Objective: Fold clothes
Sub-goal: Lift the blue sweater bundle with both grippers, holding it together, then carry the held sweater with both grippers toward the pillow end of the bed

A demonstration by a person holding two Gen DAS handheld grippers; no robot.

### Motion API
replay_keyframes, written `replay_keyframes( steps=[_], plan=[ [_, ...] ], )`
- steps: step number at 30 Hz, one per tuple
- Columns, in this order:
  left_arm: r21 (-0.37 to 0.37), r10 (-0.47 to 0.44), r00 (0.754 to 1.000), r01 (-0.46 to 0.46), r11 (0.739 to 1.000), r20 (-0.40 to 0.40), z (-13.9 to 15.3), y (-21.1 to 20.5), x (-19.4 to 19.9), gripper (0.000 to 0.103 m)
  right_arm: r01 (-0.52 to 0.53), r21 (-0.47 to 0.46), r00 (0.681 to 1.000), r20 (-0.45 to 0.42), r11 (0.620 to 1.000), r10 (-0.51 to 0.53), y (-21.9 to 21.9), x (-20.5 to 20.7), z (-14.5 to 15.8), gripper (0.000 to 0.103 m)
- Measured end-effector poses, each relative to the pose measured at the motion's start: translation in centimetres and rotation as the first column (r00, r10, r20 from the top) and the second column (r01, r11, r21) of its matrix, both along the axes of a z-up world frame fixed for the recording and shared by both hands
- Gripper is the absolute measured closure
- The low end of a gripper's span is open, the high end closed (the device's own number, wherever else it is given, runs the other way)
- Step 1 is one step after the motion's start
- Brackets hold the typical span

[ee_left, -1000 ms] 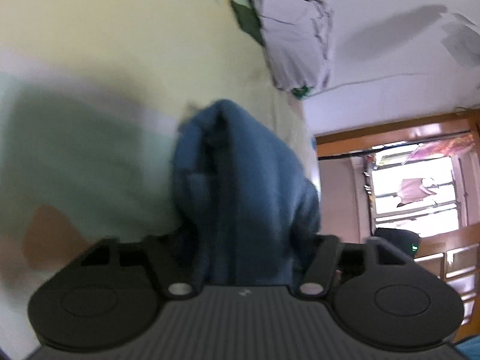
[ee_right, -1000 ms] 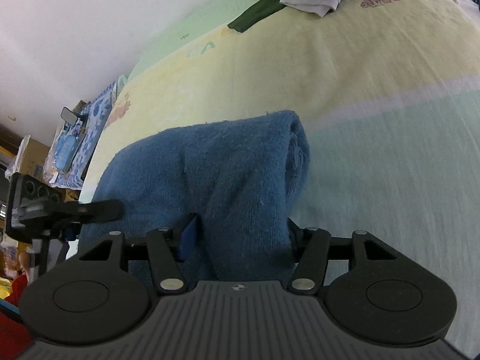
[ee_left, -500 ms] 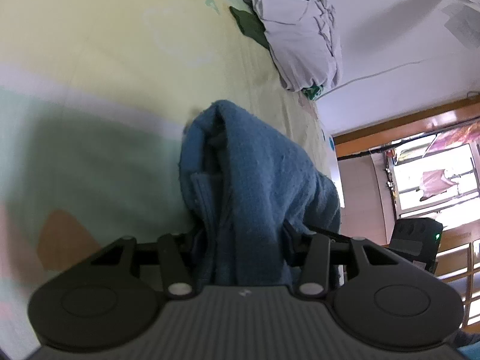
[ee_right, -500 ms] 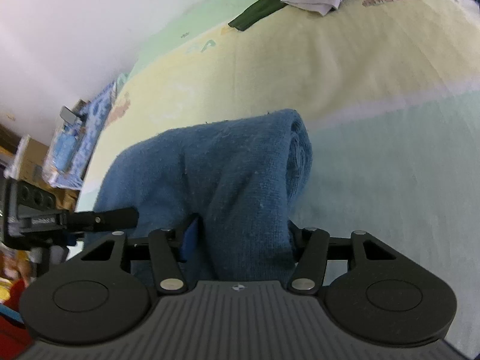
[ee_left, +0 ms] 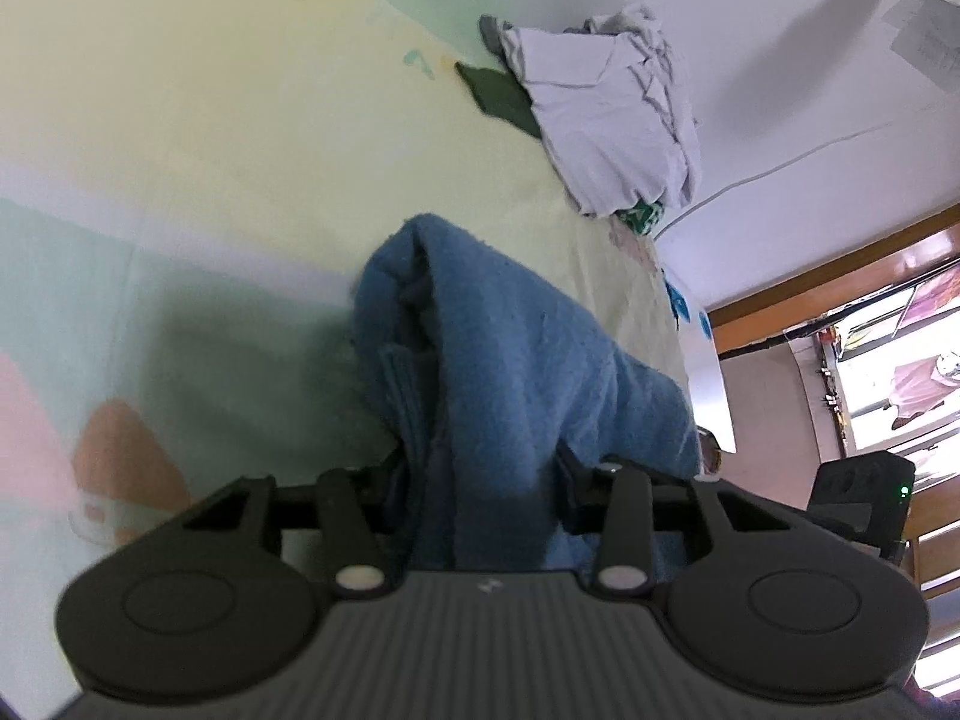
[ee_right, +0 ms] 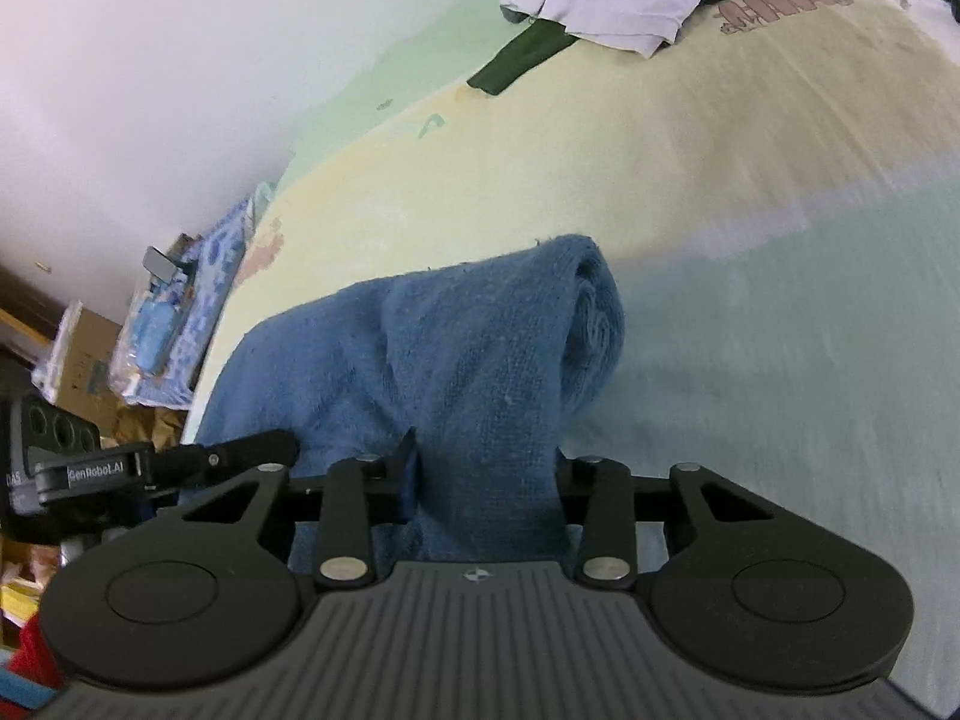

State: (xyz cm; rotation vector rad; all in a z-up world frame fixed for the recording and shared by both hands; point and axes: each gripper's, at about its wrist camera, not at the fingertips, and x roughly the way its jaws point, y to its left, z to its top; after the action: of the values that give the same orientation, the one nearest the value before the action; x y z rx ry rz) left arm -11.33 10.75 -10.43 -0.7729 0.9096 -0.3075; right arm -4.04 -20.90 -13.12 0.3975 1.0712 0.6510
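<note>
Left black two-finger gripper [ee_left: 480, 468] pinching a bunched fold of the thick blue terry-cloth garment [ee_left: 510, 360], right black two-finger gripper [ee_right: 486, 474] clamped on the same blue cloth [ee_right: 480, 360] at its other end, fingertips buried in fabric in both views. Cloth draped in a humped ridge between the two, hanging over the pale yellow-and-green printed bedsheet [ee_left: 210, 150]. Far off on the sheet near the wall, heap of crumpled white clothing [ee_left: 606, 120] on a dark green piece [ee_right: 522, 57].

Home bedroom: bed w/ pastel sheet [ee_left: 180, 138], clothes pile [ee_left: 606, 114].
</note>
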Motion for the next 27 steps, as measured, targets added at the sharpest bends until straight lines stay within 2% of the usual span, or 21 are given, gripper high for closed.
replay_keyframes(
  steps=[8, 15, 18, 23, 27],
  plan=[
    [0.093, 0.035, 0.998, -0.040, 0.995, 0.055, 5.6, 0.2, -0.2, 0.061, -0.060, 0.127, 0.998, 0.030, 0.990, 0.056, 0.8, 2.3, 3.7, 0.065],
    [0.231, 0.036, 0.993, -0.062, 0.971, 0.115, 12.4, 4.3, 5.1, 0.061, -0.133, 0.176, 0.990, 0.073, 0.975, 0.121, 6.2, 9.3, 8.2, 0.065],
    [0.287, 0.018, 0.990, -0.058, 0.956, 0.142, 14.1, 6.6, 8.4, 0.061, -0.145, 0.149, 0.985, 0.117, 0.978, 0.128, 9.3, 12.4, 9.8, 0.065],
    [0.313, -0.005, 0.989, -0.041, 0.949, 0.145, 14.3, 11.4, 15.0, 0.061, -0.129, 0.087, 0.979, 0.168, 0.988, 0.113, 14.6, 17.4, 11.3, 0.065],
    [0.325, -0.032, 0.989, -0.018, 0.945, 0.147, 13.8, 14.9, 19.6, 0.061, -0.086, 0.062, 0.982, 0.173, 0.994, 0.074, 17.3, 21.1, 10.9, 0.065]
  ],
)
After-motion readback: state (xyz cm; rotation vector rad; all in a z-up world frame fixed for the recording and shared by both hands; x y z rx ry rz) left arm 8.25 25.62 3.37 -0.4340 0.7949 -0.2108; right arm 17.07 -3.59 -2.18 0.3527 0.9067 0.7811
